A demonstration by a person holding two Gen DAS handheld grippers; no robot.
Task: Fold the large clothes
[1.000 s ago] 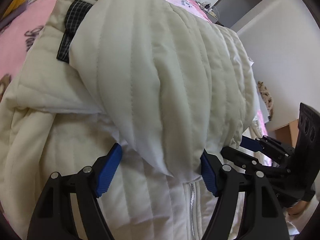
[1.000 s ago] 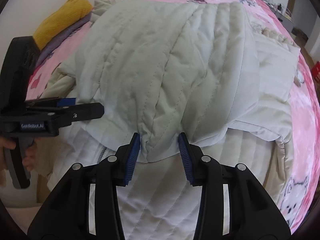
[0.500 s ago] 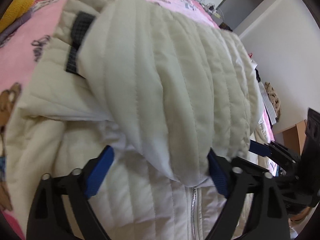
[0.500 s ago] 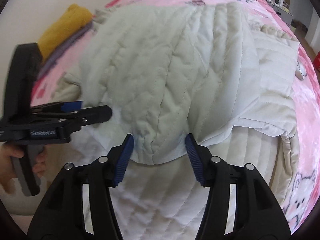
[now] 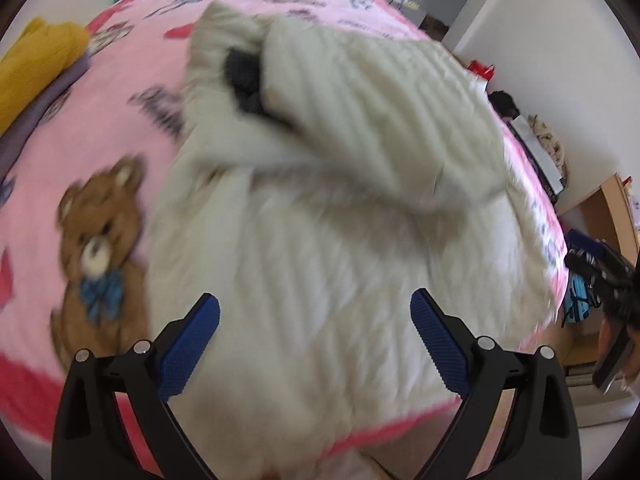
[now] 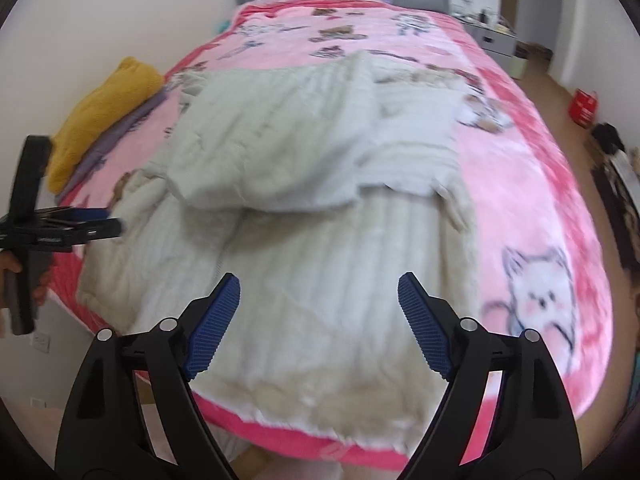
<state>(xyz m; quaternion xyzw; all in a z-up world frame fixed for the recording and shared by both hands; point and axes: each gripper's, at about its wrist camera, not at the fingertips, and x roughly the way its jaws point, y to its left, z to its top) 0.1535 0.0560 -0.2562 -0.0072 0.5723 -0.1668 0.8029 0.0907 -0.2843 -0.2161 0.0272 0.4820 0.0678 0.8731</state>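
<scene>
left gripper [image 5: 315, 340] + right gripper [image 6: 318, 322]: both now spread wide, gripping nothing, backing off | cream quilted padded jacket [image 6: 304, 208]: released, lying ahead of fingertips on pink cartoon-print blanket [image 6: 532, 184], folded panel on top | fold looks placed, next fold pending

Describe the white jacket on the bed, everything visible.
The jacket is cream-white, quilted in stitched rows, puffy-looking. It lies on the pink blanket, its lower hem at the bed's near edge. A quilted part is folded across the upper body. A dark lining patch shows near the collar. Both grippers, left and right, hang above it, jaws open, not touching. Frames are blurred.
</scene>
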